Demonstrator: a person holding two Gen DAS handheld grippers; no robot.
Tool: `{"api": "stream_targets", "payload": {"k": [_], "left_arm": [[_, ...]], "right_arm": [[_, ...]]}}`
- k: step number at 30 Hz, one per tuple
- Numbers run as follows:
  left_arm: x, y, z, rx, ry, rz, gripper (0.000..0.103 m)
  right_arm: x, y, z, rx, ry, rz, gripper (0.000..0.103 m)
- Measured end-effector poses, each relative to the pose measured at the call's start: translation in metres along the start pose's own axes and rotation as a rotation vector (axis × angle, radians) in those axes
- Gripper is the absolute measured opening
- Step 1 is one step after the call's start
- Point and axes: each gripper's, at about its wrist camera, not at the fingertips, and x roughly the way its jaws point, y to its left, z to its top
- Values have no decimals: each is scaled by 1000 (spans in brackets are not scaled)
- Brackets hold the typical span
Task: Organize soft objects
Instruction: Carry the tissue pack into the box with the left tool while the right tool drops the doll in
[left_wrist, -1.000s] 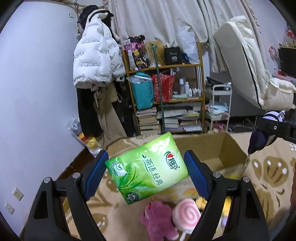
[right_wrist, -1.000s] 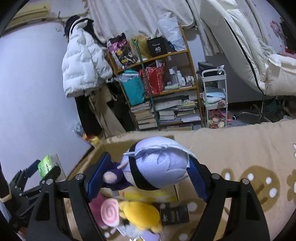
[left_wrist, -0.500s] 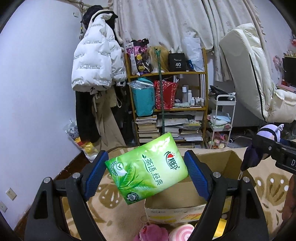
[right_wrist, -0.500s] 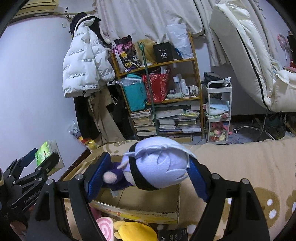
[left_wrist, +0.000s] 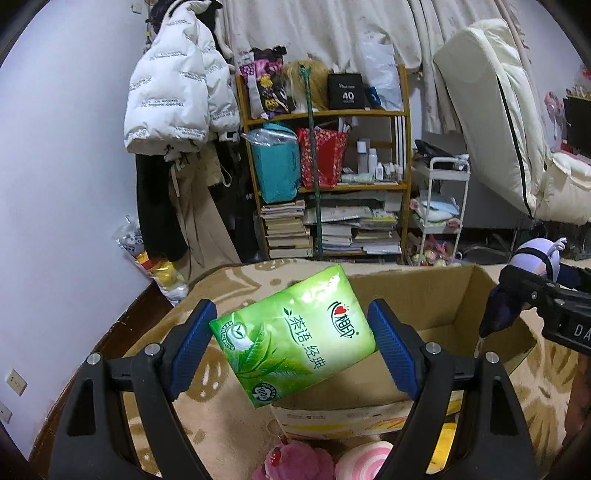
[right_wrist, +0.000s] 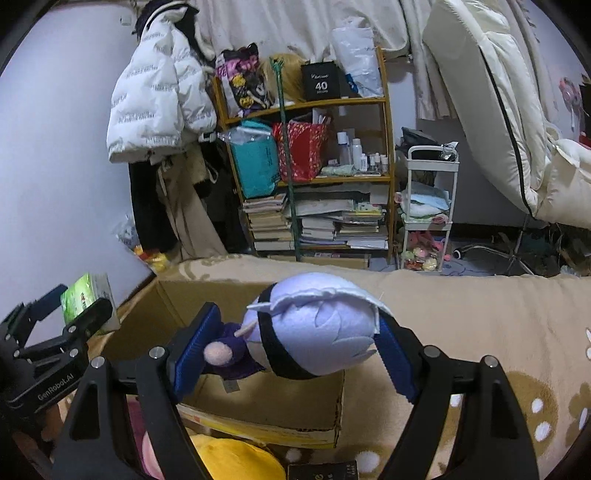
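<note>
Two soft things are in the air over the open cardboard box (left_wrist: 436, 306): a green tissue pack (left_wrist: 295, 338) clamped crosswise in the jaws of the left gripper (left_wrist: 293, 345), and a lilac plush doll (right_wrist: 314, 332) between the jaws of the right gripper (right_wrist: 291, 350), which have just been opening a little, though the pads seem to touch it on both sides. The pack looks light and yielding, its glossy film probably slippery, so a hold across its short sides suits it; the doll is squashy and should be gripped at the head, not the small purple body. Below the jaws, pink plush toys (left_wrist: 295, 461) and a yellow one (right_wrist: 236, 461) lie on the patterned blanket (right_wrist: 480, 321), cut off by the frame. The box floor is mostly hidden, so I cannot tell what it already holds.
</note>
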Motion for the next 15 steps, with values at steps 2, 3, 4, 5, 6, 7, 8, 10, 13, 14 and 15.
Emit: {"api": "stream_targets", "payload": {"k": [2, 3, 4, 5, 6, 7, 8, 10, 13, 14, 15], "left_arm": [[2, -2, -2, 7, 9, -7, 83], [3, -4, -3, 13, 12, -10, 84], [3, -5, -4, 17, 14, -12, 84], [3, -6, -4, 21, 16, -14, 84], [4, -7, -5, 24, 19, -14, 84], [4, -7, -6, 24, 21, -14, 84], [4, -7, -6, 23, 25, -13, 84], [4, -6, -6, 16, 28, -13, 84], [3, -3, -5, 7, 27, -17, 94], [2, -1, -4, 3, 19, -14, 98], [0, 0, -4, 0, 13, -5, 98]], "right_arm": [[1, 1, -2, -13, 1, -5, 86], [2, 2, -3, -22, 1, -8, 87], [2, 3, -4, -35, 0, -11, 87], [3, 4, -4, -44, -1, -11, 87], [2, 6, -5, -53, -2, -11, 87], [1, 7, -5, -61, -3, -10, 87], [1, 8, -6, -66, -3, -8, 88], [0, 10, -7, -70, 0, -2, 89], [1, 11, -8, -68, 5, 8, 90], [1, 12, -8, -66, 7, 8, 90], [1, 11, -9, -62, 9, 4, 93]]}}
